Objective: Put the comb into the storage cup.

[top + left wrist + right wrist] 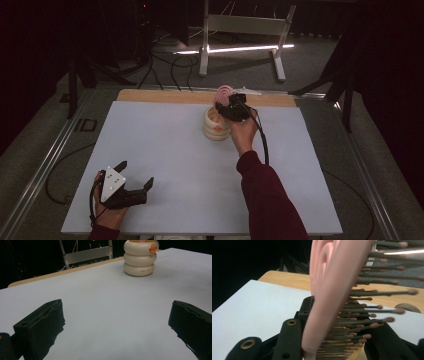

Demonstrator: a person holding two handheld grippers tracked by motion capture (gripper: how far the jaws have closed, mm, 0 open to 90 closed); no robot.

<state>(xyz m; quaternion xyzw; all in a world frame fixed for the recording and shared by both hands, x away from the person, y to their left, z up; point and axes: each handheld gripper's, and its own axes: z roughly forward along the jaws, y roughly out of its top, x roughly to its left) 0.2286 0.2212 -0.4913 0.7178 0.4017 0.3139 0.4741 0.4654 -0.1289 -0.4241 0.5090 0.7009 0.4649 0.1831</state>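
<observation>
Left gripper (pixel 134 186) rests low on the near-left tabletop (pixel 165 165), jaws spread wide, nothing between them. Well apart, toward the far centre, stands a cream ringed holder (pixel 216 124). Right gripper (pixel 226 106) hangs just above it, jaws clamped on a pink hairbrush (pixel 332 290), bristles pointing sideways, head upward.
</observation>
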